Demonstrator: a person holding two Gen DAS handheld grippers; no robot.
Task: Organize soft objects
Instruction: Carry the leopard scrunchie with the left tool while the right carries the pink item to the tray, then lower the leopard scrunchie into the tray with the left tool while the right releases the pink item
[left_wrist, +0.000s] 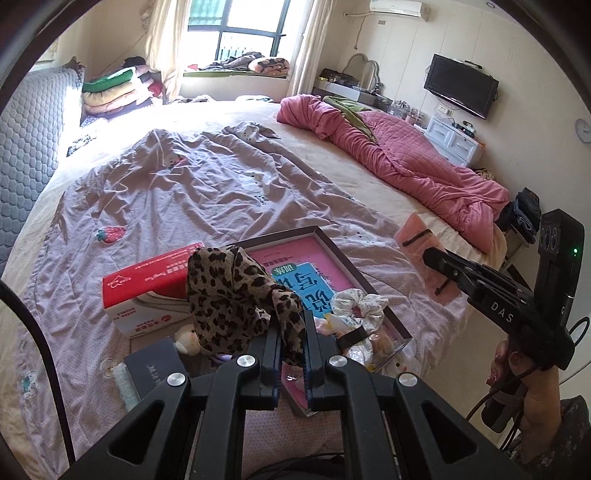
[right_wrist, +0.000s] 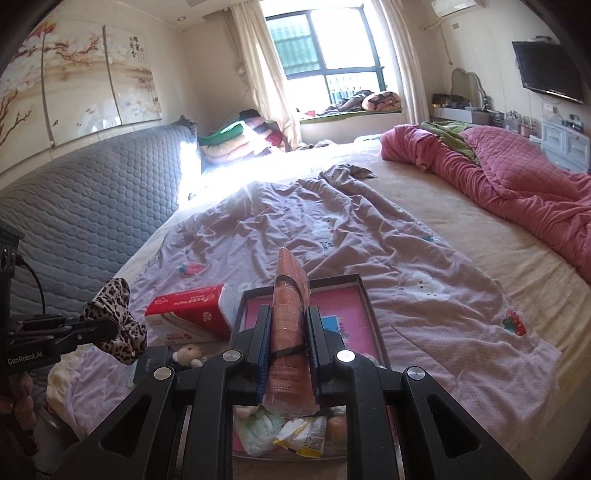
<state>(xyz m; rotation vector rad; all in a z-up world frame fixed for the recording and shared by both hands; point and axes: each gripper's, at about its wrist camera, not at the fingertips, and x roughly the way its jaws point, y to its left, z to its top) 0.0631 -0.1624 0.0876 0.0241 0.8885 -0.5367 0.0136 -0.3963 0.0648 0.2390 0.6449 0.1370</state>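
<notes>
Over the tray (left_wrist: 364, 282): your left gripper (left_wrist: 291, 334) pinches the light, floppy scrunchie (left_wrist: 229, 291); your right gripper (right_wrist: 286, 341) clamps a pink mask pack (right_wrist: 290, 325), probably slippery.

Left gripper (left_wrist: 291, 332) jaws clamp leopard scrunchie (left_wrist: 236, 295) above box (left_wrist: 369, 284).

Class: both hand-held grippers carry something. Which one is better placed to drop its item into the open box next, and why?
Probably right. The right hand-held gripper, shut on the pink pack, points straight over the box. The left hand-held gripper holds the leopard scrunchie beside its near corner.
</notes>
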